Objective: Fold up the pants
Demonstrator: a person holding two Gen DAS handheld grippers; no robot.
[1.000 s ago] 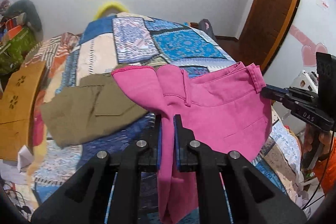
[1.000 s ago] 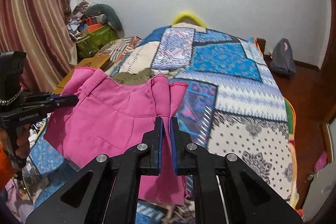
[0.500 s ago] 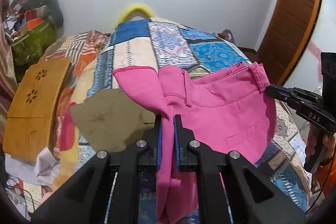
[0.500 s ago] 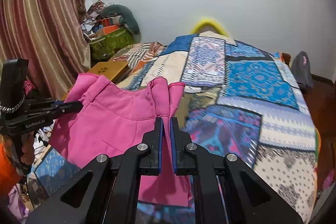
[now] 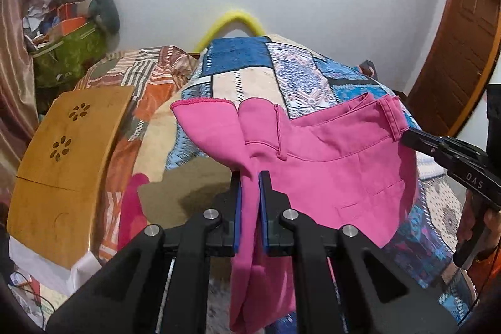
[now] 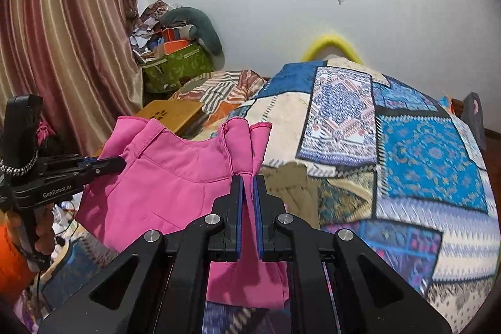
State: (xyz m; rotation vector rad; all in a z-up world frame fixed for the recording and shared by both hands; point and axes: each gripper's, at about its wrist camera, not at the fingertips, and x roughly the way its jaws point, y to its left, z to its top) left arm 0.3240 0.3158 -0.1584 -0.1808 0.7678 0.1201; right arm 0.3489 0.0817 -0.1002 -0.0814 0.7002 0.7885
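The pink pants [image 5: 328,165] hang stretched between my two grippers above the bed. My left gripper [image 5: 249,177] is shut on a bunched part of the pink cloth, with a fold drooping below the fingers. My right gripper [image 6: 247,180] is shut on the other pinched part of the pants [image 6: 175,177]. In the left wrist view the right gripper [image 5: 407,135] reaches the waistband corner from the right. In the right wrist view the left gripper [image 6: 120,163] touches the pants from the left.
A patchwork quilt [image 6: 407,152] covers the bed. An olive garment [image 5: 188,199] lies on it under the pants, also seen in the right wrist view [image 6: 294,187]. A wooden lap table [image 5: 62,158] stands at the left; clutter and a green bag [image 6: 178,68] sit by the curtain.
Both grippers have lifted and tilted upward with the pink pants, still shut on them; more of the wall and the screen shows, and the olive garment sits lower in view.
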